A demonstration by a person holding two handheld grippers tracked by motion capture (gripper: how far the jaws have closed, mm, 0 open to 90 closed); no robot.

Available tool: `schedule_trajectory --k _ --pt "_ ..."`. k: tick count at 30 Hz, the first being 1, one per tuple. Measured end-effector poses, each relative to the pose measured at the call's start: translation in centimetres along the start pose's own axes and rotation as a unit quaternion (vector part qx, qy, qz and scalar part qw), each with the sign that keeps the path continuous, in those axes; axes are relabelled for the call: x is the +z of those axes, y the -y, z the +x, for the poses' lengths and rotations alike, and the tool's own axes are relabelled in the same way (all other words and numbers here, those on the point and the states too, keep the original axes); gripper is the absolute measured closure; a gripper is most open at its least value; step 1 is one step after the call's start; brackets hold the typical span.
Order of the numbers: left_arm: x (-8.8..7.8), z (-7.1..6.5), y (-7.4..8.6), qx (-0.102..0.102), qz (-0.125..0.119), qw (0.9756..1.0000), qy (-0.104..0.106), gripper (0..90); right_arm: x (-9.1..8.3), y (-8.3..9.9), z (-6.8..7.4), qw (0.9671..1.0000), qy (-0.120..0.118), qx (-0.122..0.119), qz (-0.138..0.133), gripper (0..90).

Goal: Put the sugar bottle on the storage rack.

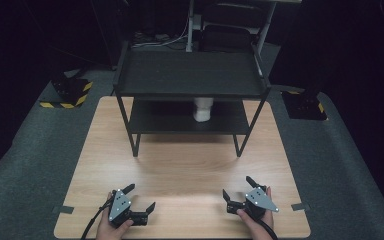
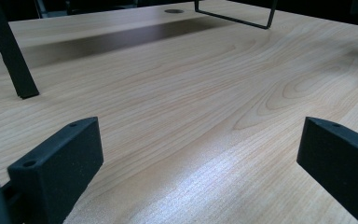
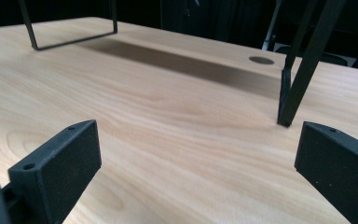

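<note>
A black two-tier metal shelf rack [image 1: 190, 75] stands at the far half of the wooden table [image 1: 180, 175]. A white cup-like object [image 1: 203, 109] sits on its lower shelf, partly hidden by the top shelf. My left gripper [image 1: 141, 197] rests near the table's front left, open, nothing between its jaws. My right gripper [image 1: 236, 187] rests near the front right, open as well. In the left gripper view the left gripper [image 2: 200, 154] faces bare wood and a rack leg [image 2: 9, 56]. In the right gripper view the right gripper [image 3: 198, 154] faces another rack leg [image 3: 303, 70].
Grey carpet surrounds the table. Black blocks with yellow-black hazard tape [image 1: 70, 92] sit on the floor at the far left, and another block [image 1: 305, 105] at the far right. A round cable hole [image 3: 261, 60] lies in the tabletop under the rack.
</note>
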State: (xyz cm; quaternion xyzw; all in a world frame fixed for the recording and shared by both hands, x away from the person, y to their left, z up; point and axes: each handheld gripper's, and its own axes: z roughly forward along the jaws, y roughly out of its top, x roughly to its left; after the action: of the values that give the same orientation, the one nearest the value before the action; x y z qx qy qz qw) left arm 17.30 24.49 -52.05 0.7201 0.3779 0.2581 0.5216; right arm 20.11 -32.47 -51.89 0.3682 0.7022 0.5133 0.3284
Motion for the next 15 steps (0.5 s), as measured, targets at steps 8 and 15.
schedule_trajectory --k 8,15 --pt "-0.04 -0.13 0.03 0.002 -0.001 1.0000 -0.002 0.4 -0.23 0.37 0.22 0.9998 0.010 0.006 0.016 0.3" --pt "0.01 -0.07 -0.02 0.001 0.001 1.0000 -0.001 0.4 -0.32 0.44 0.20 0.9997 0.013 0.016 0.015 0.3"
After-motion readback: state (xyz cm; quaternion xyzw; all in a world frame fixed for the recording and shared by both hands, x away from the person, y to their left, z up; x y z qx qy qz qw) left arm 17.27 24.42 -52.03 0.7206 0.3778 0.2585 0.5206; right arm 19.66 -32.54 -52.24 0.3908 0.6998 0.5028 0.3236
